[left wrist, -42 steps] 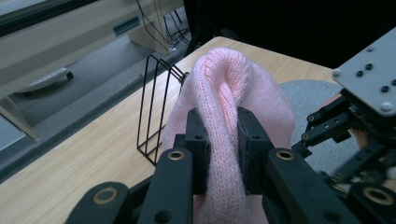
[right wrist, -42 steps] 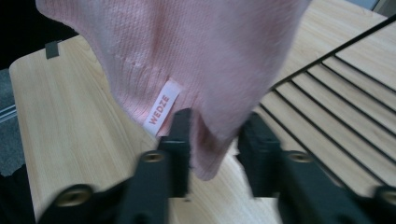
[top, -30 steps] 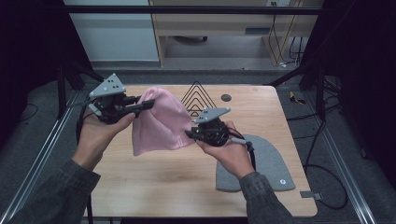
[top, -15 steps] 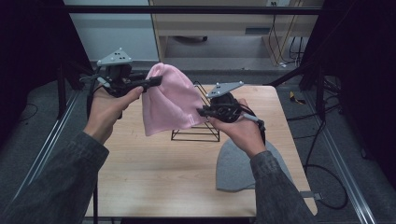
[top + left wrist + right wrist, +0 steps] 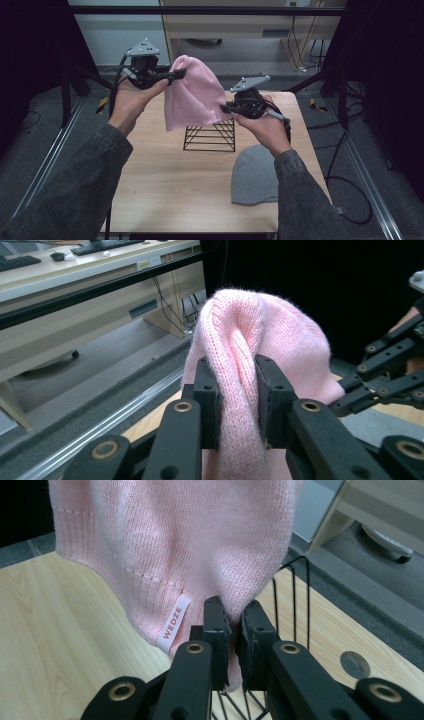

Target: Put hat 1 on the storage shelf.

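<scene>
Held pink hat (image 5: 192,95) in the air with both grippers, clear of the table (image 5: 165,185) and above the wire rack (image 5: 210,137) near the middle of the far edge. Pinched a thick fold of the crown with the left gripper (image 5: 178,75), up and toward the far left corner. Pinched the hem with the right gripper (image 5: 223,107), lower and toward the right edge, with the pads pressed nearly together on a thin bite of knit. Kept the hat stretched on a slant between the two grips, hem side hanging down just over the rack top.

Judged as the carrying step: hat brought over the rack, not yet seated on it. Left the grey hat (image 5: 256,175) flat near the right edge, toward the near right corner, untouched.

Next move, as judged:
- Needed the hem mouth opened and centred over the rack peak.
- Needed both grips lowered together, crown last.
- Risked snagging knit on the wires if dragged sideways.
- Needed release only after the hat was seated on the rack.

Read one label (image 5: 173,622), sewn at the hem just beside the right pads: "WEDZE". Found no other legible writing.
</scene>
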`<state>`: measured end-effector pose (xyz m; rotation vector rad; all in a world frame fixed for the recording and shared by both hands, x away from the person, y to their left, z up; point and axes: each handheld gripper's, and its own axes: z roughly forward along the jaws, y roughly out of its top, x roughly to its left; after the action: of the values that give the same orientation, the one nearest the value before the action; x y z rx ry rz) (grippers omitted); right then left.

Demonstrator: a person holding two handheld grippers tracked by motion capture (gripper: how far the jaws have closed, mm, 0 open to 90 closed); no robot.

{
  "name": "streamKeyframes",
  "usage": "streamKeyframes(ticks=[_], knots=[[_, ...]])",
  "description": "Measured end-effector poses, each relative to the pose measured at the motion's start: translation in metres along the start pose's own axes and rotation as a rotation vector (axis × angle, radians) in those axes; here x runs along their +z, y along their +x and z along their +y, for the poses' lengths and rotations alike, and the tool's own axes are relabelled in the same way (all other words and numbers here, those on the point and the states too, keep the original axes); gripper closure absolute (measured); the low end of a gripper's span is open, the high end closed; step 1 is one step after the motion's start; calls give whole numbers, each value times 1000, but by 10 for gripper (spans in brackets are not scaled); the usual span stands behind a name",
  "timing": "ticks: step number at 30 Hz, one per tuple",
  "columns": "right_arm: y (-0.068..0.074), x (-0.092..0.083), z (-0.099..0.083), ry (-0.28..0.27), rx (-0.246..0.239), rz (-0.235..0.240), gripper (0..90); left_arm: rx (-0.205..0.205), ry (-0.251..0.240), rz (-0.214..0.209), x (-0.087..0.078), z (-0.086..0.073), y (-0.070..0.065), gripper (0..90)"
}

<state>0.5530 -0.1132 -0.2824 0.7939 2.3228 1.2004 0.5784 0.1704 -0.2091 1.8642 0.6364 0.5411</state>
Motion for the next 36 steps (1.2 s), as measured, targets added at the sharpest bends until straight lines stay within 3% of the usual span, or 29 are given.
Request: streamKeyframes(ticks=[9, 15, 25, 32, 36], knots=[[-30, 7, -2, -19, 59, -30, 836, -20, 5, -16, 35, 14, 18, 739], [-40, 19, -5, -8, 68, -45, 836, -18, 21, -19, 56, 15, 25, 738], [-42, 33, -21, 19, 76, -54, 835, -12, 37, -35, 76, 3, 26, 737], [-38, 37, -40, 9, 83, -77, 835, 19, 27, -56, 80, -7, 17, 729], [-33, 35, -47, -7, 80, -91, 834, 41, 41, -48, 79, -7, 8, 725]])
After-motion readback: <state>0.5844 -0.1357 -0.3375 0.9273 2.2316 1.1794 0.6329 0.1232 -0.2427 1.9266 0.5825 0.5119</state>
